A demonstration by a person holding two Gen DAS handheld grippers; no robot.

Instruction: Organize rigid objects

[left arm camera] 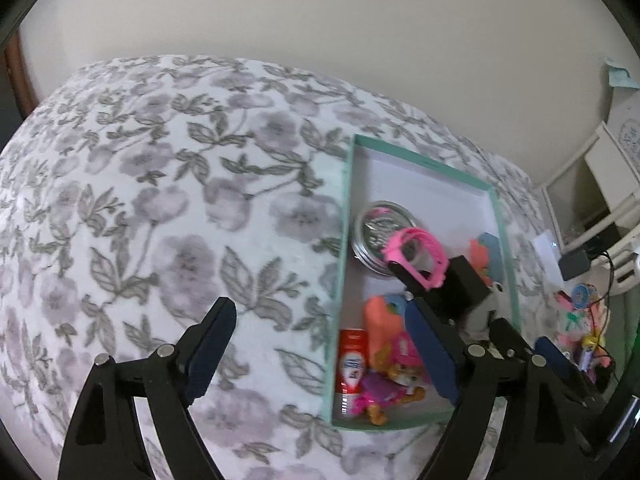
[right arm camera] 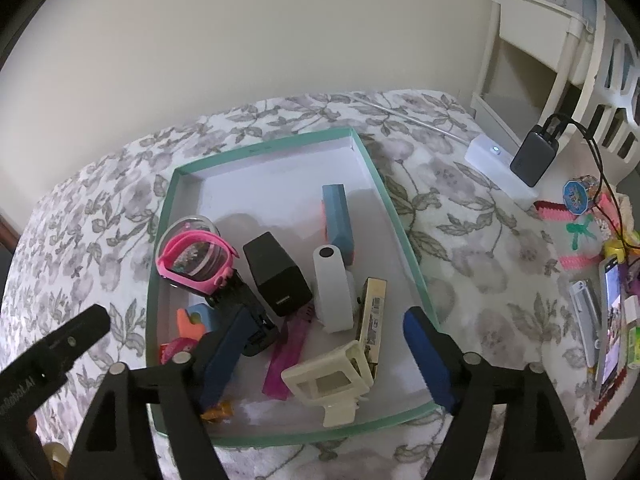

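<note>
Tray (right arm camera: 394,216) on the floral bedspread (left arm camera: 160,200) already holds the pink watch (right arm camera: 196,264) and black charger (right arm camera: 276,280). Both grippers, left (left arm camera: 324,344) and right (right arm camera: 320,354), released, empty; lift clear before fetching more clutter.

A home bedroom: a floral bedspread (right arm camera: 460,240) of grey blossoms and leaves covers a bed set against a plain cream wall (right arm camera: 260,40). Beside it stands a white shelf unit (right arm camera: 532,52), with a power bank (right arm camera: 534,156) on a cable and small children's trinkets (right arm camera: 580,196).
</note>
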